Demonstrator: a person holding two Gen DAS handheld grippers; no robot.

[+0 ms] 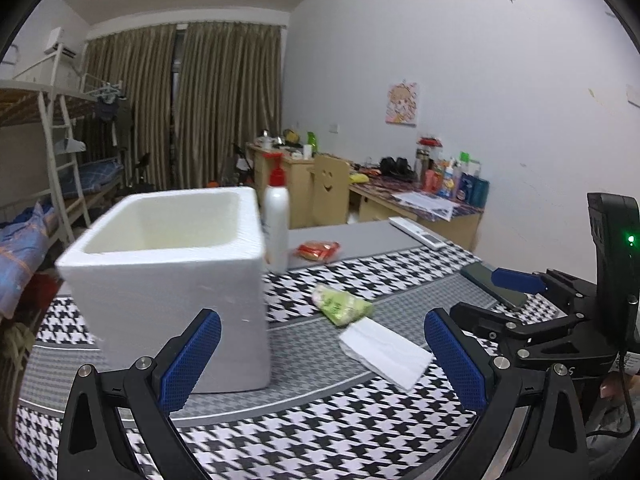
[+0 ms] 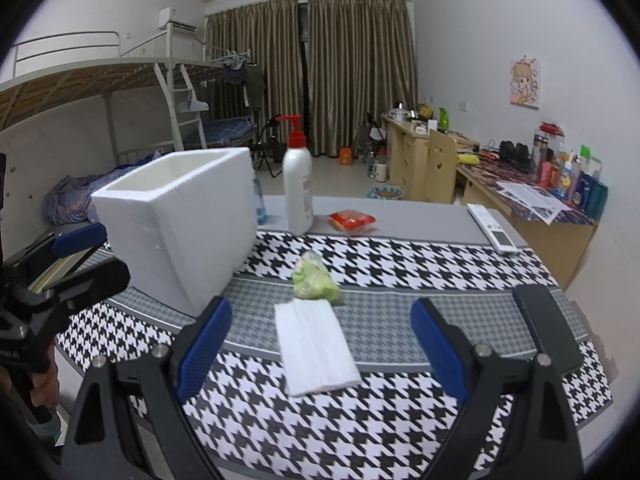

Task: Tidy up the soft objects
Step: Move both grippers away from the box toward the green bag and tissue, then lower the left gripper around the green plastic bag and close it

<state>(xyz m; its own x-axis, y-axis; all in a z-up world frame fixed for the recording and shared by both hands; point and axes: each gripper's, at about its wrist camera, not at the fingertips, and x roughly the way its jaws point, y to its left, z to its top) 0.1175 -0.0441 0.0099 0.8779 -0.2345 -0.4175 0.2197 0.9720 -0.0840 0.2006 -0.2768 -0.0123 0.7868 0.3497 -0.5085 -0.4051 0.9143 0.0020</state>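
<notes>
Two soft items lie loose on the houndstooth cloth (image 2: 400,264): folded white tissue pack (image 2: 316,346), frame centre, long axis running near to far, slightly leftward; green crinkled packet (image 2: 314,280) touching its far end. Right gripper (image 2: 320,346): jaws wide apart, empty, straddling the tissue pack, judged the nearer tool. Left gripper (image 1: 322,360): wide apart, empty, tissue pack (image 1: 386,354) right of centre. White foam box (image 2: 180,220): upper left, open, apparently empty.
</notes>
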